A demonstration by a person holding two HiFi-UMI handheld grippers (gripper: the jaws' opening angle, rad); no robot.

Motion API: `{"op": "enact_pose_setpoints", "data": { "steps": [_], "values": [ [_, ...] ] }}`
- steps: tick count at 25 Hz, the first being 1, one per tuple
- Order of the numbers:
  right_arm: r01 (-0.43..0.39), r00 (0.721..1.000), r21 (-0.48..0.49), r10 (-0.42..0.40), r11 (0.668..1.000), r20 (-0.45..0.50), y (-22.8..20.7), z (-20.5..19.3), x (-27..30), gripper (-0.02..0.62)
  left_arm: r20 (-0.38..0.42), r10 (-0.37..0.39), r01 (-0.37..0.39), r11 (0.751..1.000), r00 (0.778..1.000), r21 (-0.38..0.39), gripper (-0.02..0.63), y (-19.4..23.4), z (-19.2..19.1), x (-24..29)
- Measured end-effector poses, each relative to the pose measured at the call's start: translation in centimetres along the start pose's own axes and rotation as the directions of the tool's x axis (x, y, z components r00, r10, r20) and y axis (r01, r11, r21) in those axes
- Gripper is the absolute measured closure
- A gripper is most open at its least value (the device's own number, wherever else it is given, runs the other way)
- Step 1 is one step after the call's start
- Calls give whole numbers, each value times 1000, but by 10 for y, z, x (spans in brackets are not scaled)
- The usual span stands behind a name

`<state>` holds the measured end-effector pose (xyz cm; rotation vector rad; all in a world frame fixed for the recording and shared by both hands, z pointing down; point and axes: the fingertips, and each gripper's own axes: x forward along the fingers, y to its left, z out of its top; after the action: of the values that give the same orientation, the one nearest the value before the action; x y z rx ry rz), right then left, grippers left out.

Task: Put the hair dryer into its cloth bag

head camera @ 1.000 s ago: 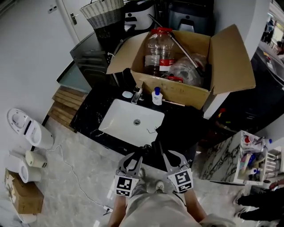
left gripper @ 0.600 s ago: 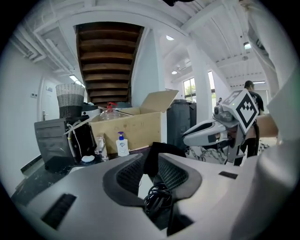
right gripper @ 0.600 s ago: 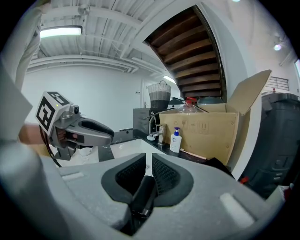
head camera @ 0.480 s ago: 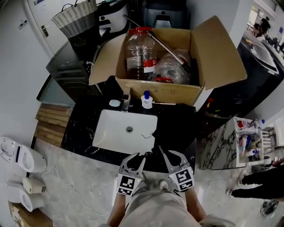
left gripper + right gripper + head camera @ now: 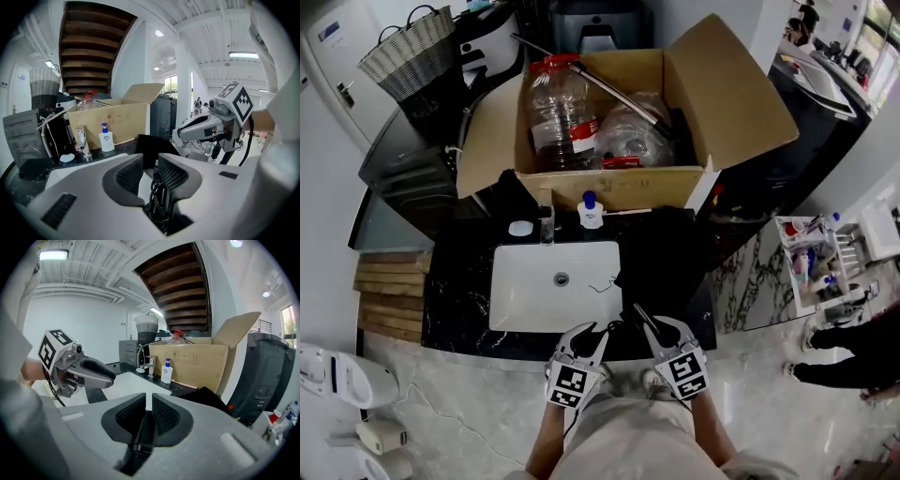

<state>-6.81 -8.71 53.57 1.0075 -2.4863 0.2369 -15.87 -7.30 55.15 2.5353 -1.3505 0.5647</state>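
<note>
— What colours are on the counter?
— The countertop (image 5: pixel 457 302) is black with white veining, the sink (image 5: pixel 516 309) is white, and the box (image 5: pixel 619 187) is plain brown cardboard.
— And the smaller things?
— The soap bottle (image 5: pixel 590 214) is white with a blue pump. The clear jug (image 5: pixel 558 108) has a red cap. The cloth bag (image 5: pixel 206 398), hair dryer (image 5: pixel 140 437) and cord (image 5: pixel 159 206) are black.
— The grippers?
— The left gripper (image 5: pixel 584 339) and right gripper (image 5: pixel 654 330) are grey with black pads and black-and-white marker squares.
</note>
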Motion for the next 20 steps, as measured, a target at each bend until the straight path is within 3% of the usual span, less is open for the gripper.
{"op": "enact_pose_setpoints", "data": {
  "steps": [10,20],
  "values": [
    [-5,995,13,7,1000,-99,9,-30,3,569,-135,-96,99,995,986,9,436,-9,-40,17],
    [-180,978,-9,178,984,-104,26,-42,23,569,-273,-74,85,996,959,30,387,-22,-71,39]
  ]
}}
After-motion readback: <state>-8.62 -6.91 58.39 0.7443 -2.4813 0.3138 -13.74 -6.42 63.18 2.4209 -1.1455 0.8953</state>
